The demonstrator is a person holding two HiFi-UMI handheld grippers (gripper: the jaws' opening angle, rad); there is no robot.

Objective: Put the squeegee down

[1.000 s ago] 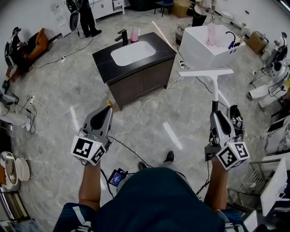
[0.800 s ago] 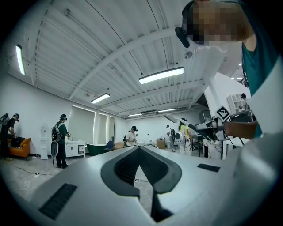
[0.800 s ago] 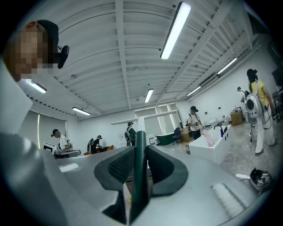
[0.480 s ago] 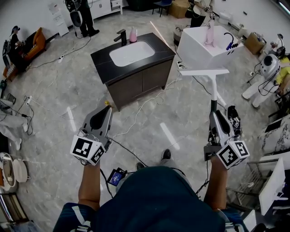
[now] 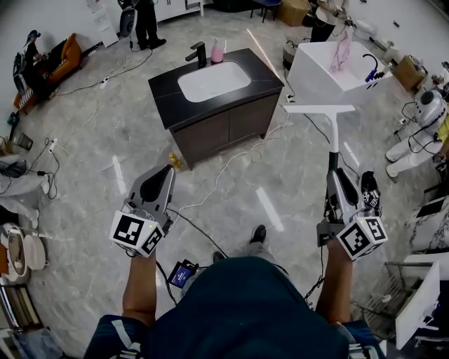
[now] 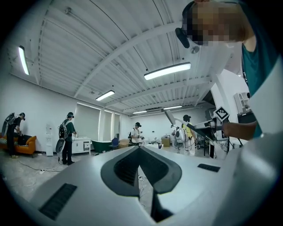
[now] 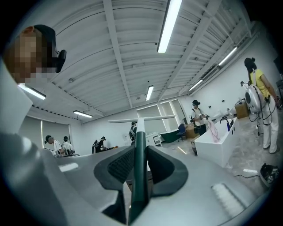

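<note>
My right gripper (image 5: 334,170) is shut on the dark green handle of a squeegee (image 5: 332,132). Its white shaft runs forward to a white T-shaped blade (image 5: 318,109), held level above the floor. In the right gripper view the squeegee (image 7: 140,145) handle sits clamped between the two jaws and the blade (image 7: 141,118) shows ahead. My left gripper (image 5: 168,168) points level at the left with its jaws together and nothing between them; in the left gripper view the left gripper (image 6: 138,148) tips meet.
A dark vanity cabinet with a white sink (image 5: 214,80) stands ahead, with a black tap and pink bottle (image 5: 217,51) on it. A white bathtub (image 5: 337,70) is at the right. Cables (image 5: 231,161) trail over the marble floor. People stand at the far wall (image 5: 146,21).
The whole scene has shifted slightly toward me and to the right in the head view. Both grippers keep their pose, and the squeegee stays gripped.
</note>
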